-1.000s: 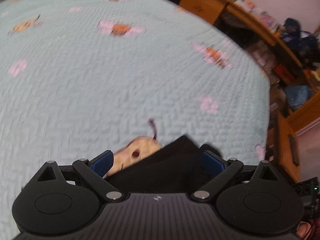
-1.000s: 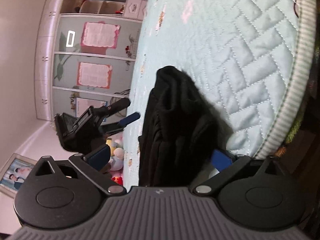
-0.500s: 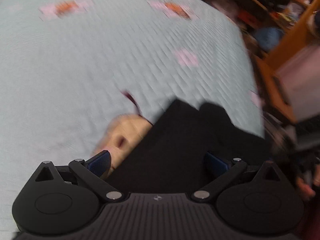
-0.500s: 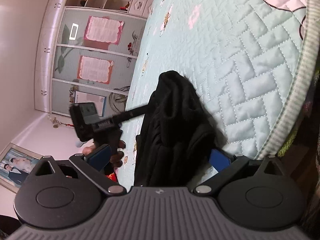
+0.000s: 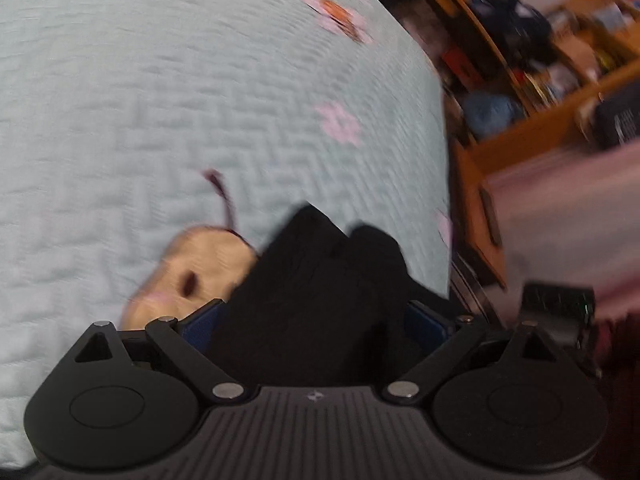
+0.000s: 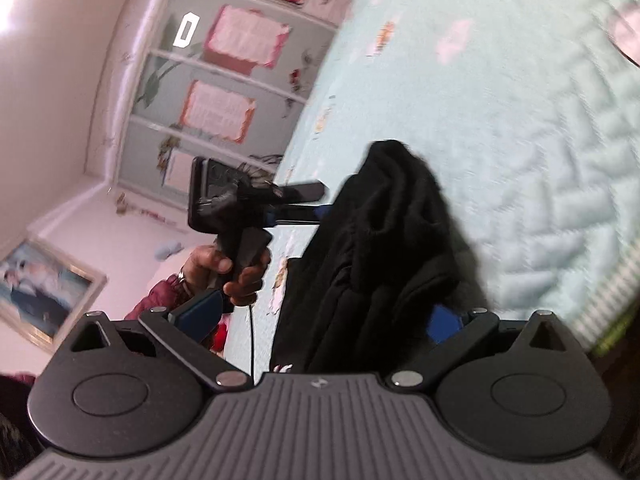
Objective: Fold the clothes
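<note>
A bunched black garment (image 5: 320, 272) lies near the edge of a bed with a pale green quilted cover (image 5: 160, 100). My left gripper (image 5: 314, 316) tilts down over the garment. Its jaws stand wide and are closing, with the black cloth filling the gap between the blue pads. In the right wrist view the garment (image 6: 392, 232) rises as a heap, and the left gripper (image 6: 312, 200), held by a hand (image 6: 224, 268), reaches its side. My right gripper (image 6: 320, 316) is open. The garment's near end sits between its fingers, and the left pad (image 6: 200, 312) is free of cloth.
A beige cartoon print (image 5: 200, 264) on the cover lies left of the garment. Wooden shelves and a desk (image 5: 520, 140) full of objects stand past the bed's right edge. A wardrobe with pink sheets (image 6: 224, 80) and a framed picture (image 6: 44, 292) lie beyond the bed's striped edge (image 6: 616, 292).
The left gripper has dropped and tipped down onto the garment, which now fills more of its gap. Seen from the rolled right gripper, it has closed in on the heap's side.
</note>
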Available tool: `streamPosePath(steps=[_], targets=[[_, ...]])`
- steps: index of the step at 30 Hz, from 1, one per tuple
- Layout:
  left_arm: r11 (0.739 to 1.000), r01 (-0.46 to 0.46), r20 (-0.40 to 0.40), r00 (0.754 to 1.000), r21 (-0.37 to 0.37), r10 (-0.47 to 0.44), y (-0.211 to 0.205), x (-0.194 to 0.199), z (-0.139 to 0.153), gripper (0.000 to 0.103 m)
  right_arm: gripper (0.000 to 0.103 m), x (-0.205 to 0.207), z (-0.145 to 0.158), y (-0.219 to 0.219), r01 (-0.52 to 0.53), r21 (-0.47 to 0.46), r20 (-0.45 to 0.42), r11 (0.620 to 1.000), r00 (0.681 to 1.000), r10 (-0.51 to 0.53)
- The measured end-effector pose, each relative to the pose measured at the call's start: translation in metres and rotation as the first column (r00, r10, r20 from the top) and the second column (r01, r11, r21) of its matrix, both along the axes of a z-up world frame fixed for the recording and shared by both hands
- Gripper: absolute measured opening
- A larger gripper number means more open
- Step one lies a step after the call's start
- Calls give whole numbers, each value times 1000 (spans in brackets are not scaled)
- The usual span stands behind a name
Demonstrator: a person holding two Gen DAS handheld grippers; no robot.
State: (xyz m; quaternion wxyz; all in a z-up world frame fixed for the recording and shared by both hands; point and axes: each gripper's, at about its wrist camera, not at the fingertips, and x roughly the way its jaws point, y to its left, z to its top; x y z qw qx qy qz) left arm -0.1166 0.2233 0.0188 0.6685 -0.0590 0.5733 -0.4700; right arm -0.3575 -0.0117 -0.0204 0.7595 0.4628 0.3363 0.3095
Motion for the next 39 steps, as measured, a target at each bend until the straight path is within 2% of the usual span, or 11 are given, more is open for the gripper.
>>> streamPosePath(steps=[12, 13, 14, 15, 17, 22, 26, 30, 36, 37, 39], targets=[[986, -160, 74, 985, 43, 157, 10, -5, -5, 42, 92, 13, -14, -2, 22, -17, -64, 1000, 998, -24], [984, -171, 89, 982, 50, 166, 11, -8, -4, 36, 76, 15, -13, -1, 19, -42, -72, 999, 997, -22], [982, -181, 103, 979, 55, 175, 14, -11, -1, 30, 38, 18, -14, -2, 17, -71, -96, 997, 995, -24], [979, -195, 116, 975, 58, 187, 18, -15, 1, 27, 26, 22, -16, -3, 9, -90, -129, 996, 991, -21], [973, -224, 143, 966, 57, 214, 26, -22, 7, 19, 26, 30, -15, -4, -17, -124, -158, 992, 987, -3], [934, -355, 241, 909, 29, 339, 57, -45, 35, 11, 24, 46, 37, 24, -102, -360, 77, 927, 987, 139], [846, -530, 324, 792, -54, 517, 108, -69, 69, 10, 23, 79, 81, 54, -154, -542, 254, 826, 907, 336], [696, -703, 346, 623, -146, 702, 168, -98, 95, 10, 23, 132, 122, 101, -198, -699, 354, 687, 739, 573], [453, -865, 311, 379, -216, 872, 235, -115, 89, 10, 23, 212, 150, 194, -244, -799, 377, 549, 507, 775], [411, -887, 304, 340, -210, 890, 244, -114, 82, 10, 23, 223, 148, 212, -250, -809, 374, 533, 480, 793], [336, -924, 251, 286, -182, 925, 259, -103, 62, 11, 29, 247, 134, 241, -260, -817, 344, 514, 495, 798]])
